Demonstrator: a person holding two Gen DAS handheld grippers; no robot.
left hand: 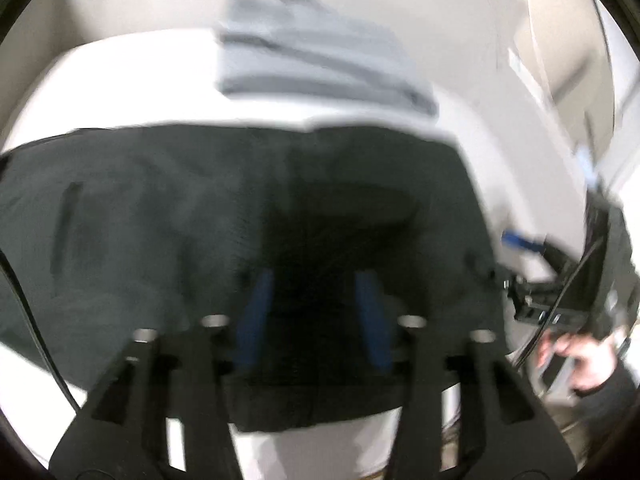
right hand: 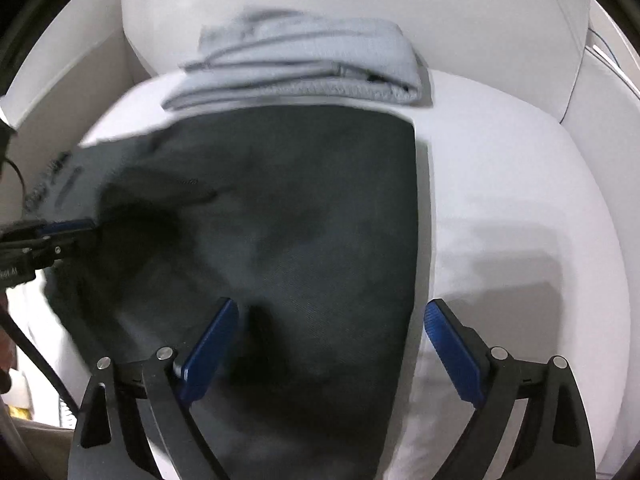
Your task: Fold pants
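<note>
Dark grey pants (right hand: 304, 216) lie spread on a white cushion (right hand: 520, 200); they also show in the left wrist view (left hand: 200, 220). My right gripper (right hand: 332, 312) is open above the pants' right edge, one blue pad over the cloth, the other over the cushion. It shows at the right of the left wrist view (left hand: 520, 244). My left gripper (left hand: 316, 280) hovers over the pants with its blue pads apart and nothing between them; the view is blurred. In the right wrist view it (right hand: 80, 226) is at the pants' left side.
A folded light grey garment (right hand: 304, 68) lies at the back of the cushion, just beyond the pants; it also shows in the left wrist view (left hand: 316, 60). Beige sofa sides (right hand: 72, 92) rise on both sides. A black cable (left hand: 24, 300) hangs at the left.
</note>
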